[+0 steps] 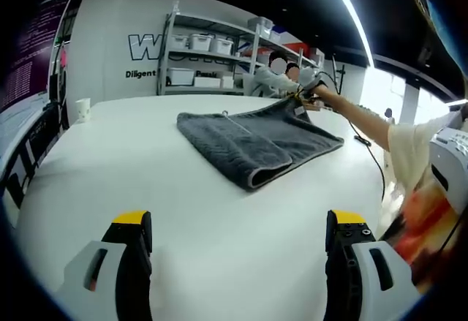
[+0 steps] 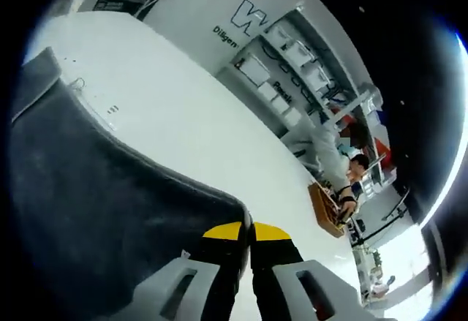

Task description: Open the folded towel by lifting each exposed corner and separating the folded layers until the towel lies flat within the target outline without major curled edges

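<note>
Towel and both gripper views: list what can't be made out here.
- Towel layers: how many folds lie under the top layer; hidden by the top layer, left gripper view.
- Right gripper pinch: the towel corner between the shut tips; covered by the tips, right gripper view.
- Target outline: not discernible on the table.

A dark grey terry towel [image 1: 256, 140] lies folded on the white round table [image 1: 146, 189], its doubled edge curling open at the near end. Its far corner is lifted off the tabletop. In the right gripper view the towel's [image 2: 95, 204] corner edge rises steeply, ribbed texture visible.
</note>
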A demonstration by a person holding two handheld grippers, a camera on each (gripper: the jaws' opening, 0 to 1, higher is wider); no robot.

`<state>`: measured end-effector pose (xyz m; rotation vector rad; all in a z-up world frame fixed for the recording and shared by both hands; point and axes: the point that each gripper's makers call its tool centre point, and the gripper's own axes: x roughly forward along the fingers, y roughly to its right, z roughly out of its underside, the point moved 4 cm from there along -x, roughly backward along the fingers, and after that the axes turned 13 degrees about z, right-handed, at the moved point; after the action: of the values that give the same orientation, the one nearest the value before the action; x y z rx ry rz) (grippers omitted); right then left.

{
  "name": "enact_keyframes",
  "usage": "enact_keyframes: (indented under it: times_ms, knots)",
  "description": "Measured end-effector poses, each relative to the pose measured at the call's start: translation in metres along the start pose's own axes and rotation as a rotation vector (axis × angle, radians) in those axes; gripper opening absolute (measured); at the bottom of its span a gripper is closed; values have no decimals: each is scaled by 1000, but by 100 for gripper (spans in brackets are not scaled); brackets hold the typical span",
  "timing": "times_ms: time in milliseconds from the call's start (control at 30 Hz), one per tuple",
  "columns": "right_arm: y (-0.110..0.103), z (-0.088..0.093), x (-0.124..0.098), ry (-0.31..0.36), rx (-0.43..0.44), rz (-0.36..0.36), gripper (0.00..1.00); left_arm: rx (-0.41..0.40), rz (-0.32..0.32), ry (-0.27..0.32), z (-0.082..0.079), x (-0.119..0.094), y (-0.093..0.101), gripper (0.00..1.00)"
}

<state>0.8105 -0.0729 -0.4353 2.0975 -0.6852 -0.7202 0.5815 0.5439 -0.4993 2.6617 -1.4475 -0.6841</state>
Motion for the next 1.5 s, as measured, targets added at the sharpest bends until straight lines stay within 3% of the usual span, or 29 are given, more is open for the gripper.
enact_keyframes:
  times_ms: [333, 467, 667, 900, 967, 1067, 1233, 1367, 1500]
  knots:
    - [-18, 10, 36, -66, -209, 61, 0, -6, -12, 5, 2, -6, 2, 98]
    - [-24, 17, 50, -94, -352, 116, 0, 1, -14, 18, 1, -10, 4, 98]
    - [-46, 29, 74, -125, -348, 81, 0, 0, -13, 21, 1, -11, 6, 98]
    - [-54, 37, 83, -139, -364, 82, 0, -9, -28, 19, 2, -13, 4, 98]
    - [-53, 38, 84, -141, -359, 99, 7, -10, -28, 21, 2, -14, 5, 98]
    - [-52, 42, 77, -158, -345, 105, 30, -10, -28, 20, 2, -14, 5, 98]
    - [-37, 45, 72, -166, -317, 129, 44, -12, -26, 22, 2, -13, 5, 98]
    - [-29, 46, 69, -176, -243, 94, 59, -8, -18, 25, 1, -11, 6, 98]
    - [-7, 42, 59, -154, -188, 87, 71, -3, -1, 22, 0, -7, 8, 98]
